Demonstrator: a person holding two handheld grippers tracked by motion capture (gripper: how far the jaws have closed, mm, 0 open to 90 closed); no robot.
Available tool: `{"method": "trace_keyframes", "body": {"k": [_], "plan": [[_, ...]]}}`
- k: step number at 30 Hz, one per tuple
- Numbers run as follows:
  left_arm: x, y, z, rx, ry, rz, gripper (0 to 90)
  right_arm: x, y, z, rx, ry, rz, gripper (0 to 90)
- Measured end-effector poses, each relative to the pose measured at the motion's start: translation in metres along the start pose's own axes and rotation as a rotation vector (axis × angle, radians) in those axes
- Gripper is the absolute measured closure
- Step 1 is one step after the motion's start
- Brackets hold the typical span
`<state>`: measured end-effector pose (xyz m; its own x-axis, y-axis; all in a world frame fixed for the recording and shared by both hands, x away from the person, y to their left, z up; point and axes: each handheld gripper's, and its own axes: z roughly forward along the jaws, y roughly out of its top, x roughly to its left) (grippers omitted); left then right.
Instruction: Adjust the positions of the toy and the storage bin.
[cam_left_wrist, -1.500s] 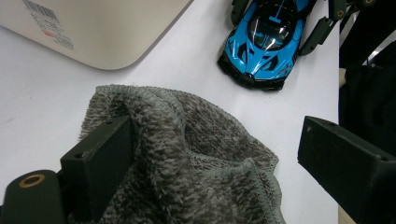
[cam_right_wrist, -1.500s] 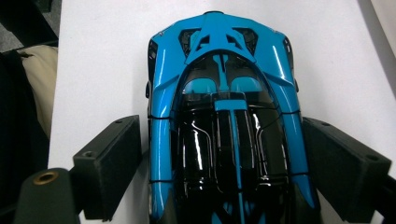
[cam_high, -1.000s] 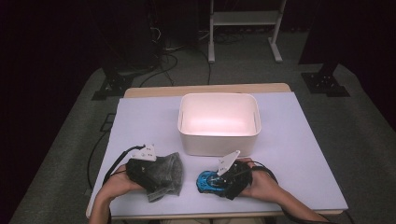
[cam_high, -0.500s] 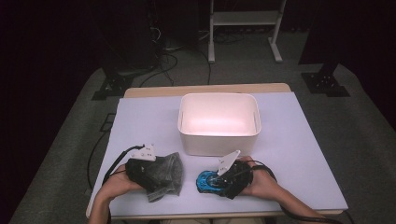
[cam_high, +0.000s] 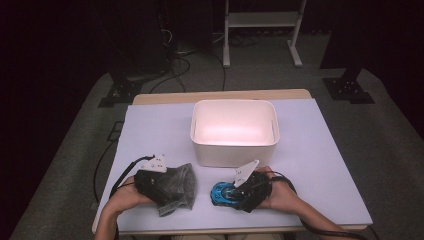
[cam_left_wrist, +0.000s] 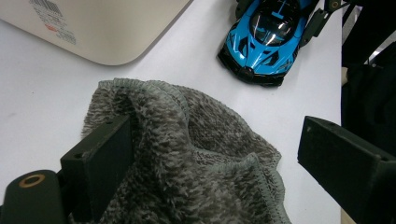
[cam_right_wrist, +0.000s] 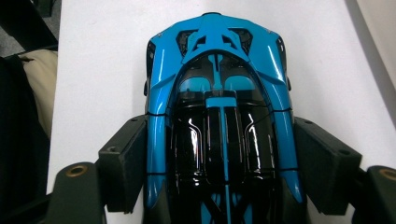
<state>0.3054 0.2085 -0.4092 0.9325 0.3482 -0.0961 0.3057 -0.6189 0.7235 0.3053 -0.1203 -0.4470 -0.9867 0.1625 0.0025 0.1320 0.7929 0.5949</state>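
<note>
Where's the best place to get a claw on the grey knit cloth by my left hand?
Take the grey knit cloth at its raised fold with the hemmed edge, coming down from above. It lies bunched and soft on the table, so a ridge fits between the left claw pads better than a flat part.

Light falls from above on the table (cam_high: 320, 165); the room behind is dark. The bin (cam_high: 235, 131) glows pinkish inside. Glare streaks the car (cam_right_wrist: 219, 130); nearby jaws look soft.

You have one printed label, on the white bin's (cam_left_wrist: 93, 28) outer wall: a barcode with red and black lines, too small to read.
</note>
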Motion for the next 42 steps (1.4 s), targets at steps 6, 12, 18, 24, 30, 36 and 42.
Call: {"method": "trace_keyframes", "body": {"k": [6,12,18,24,30,36,42], "plan": [[0.000,0.000,-0.001,-0.002,0.002,-0.001,9.8,0.000,0.000,0.000,-0.002,0.000,0.006,25.1],[0.000,0.000,0.000,0.000,-0.001,-0.001,9.8,0.000,0.001,-0.003,-0.007,0.006,0.014,25.1],[0.000,0.000,-0.001,-0.002,-0.001,0.000,9.8,0.000,0.002,-0.003,-0.008,0.009,0.012,25.2],[0.000,-0.001,0.000,-0.002,-0.004,-0.002,9.8,0.000,0.000,-0.001,-0.004,0.006,0.001,24.8],[0.000,-0.001,0.001,0.005,-0.006,0.000,9.9,0.001,-0.005,-0.004,-0.001,0.000,-0.001,24.5],[0.000,0.000,0.001,0.007,-0.006,0.001,9.8,0.002,-0.008,-0.004,-0.002,-0.011,0.003,24.6],[-0.001,0.000,0.000,0.001,-0.006,0.003,9.9,0.006,-0.007,-0.005,-0.005,-0.036,-0.005,24.9]]}}
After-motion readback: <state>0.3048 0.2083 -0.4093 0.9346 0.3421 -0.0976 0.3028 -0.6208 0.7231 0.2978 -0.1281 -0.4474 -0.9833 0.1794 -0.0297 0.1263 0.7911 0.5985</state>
